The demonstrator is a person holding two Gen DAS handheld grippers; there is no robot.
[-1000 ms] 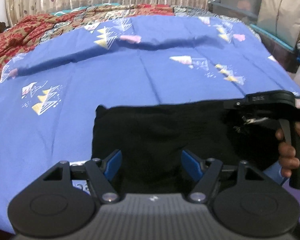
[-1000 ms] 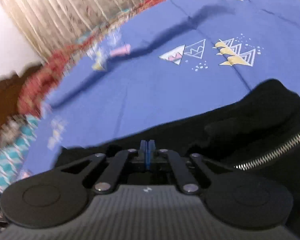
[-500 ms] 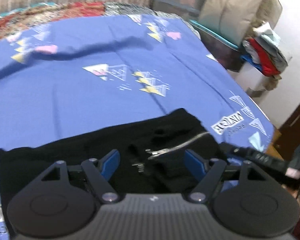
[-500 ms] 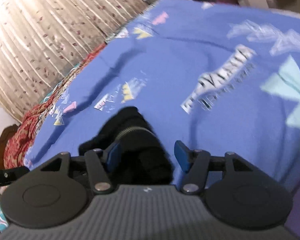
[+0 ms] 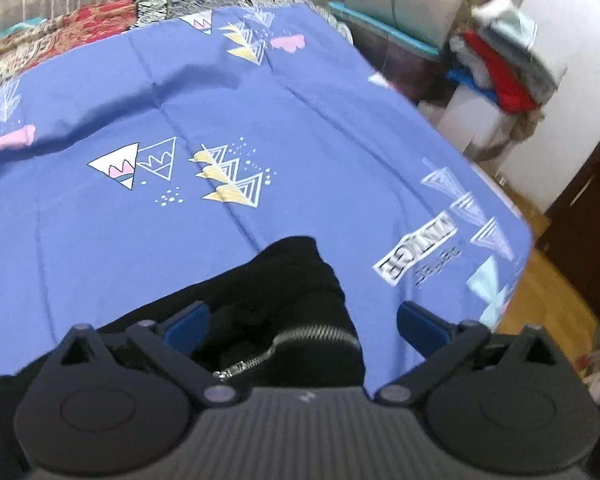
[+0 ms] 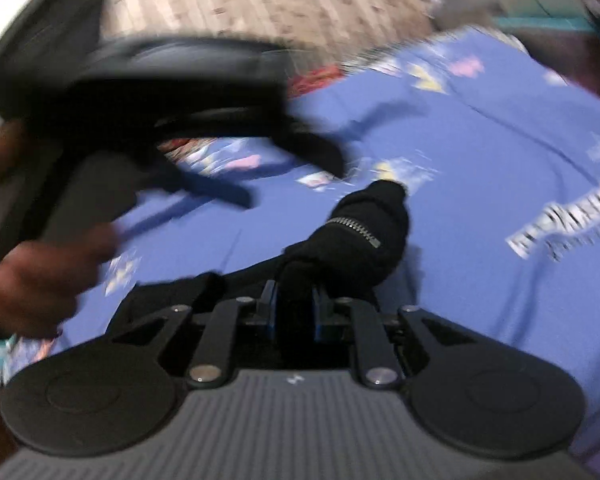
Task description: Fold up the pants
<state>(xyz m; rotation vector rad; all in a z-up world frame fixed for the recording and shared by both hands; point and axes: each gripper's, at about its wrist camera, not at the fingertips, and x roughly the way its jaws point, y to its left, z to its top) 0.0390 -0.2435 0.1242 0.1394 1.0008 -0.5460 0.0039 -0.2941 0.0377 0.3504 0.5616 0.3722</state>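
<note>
Bed [image 5: 340, 128] under a blue printed sheet, filling both views, with stacked boxes and clothes [image 5: 504, 76] beyond its far right corner. Black pants [image 5: 296, 292] laid on the sheet near the bed's near edge, bunched at the end with the metal zipper [image 5: 300, 344]; long axis running from that bunched end, toward the right side of the bed, back along the near edge toward the left, the rest hidden below the tools. Left tool [image 5: 300, 324] directly above the zipper end, blue pads opening and spread wide on either side of the cloth, neither pad pressing on it. Right tool [image 6: 296, 312] lower and nearer the cloth, pads closing on a ridge of black fabric just behind the zipper, apparently pinching it, though blur leaves the contact slightly uncertain. Blurred in the right wrist view, upper left: the left tool's body and the hand [image 6: 40, 280] carrying it, close beside the right. Likely next: lifting the bunched end and carrying it back along the long axis.
</note>
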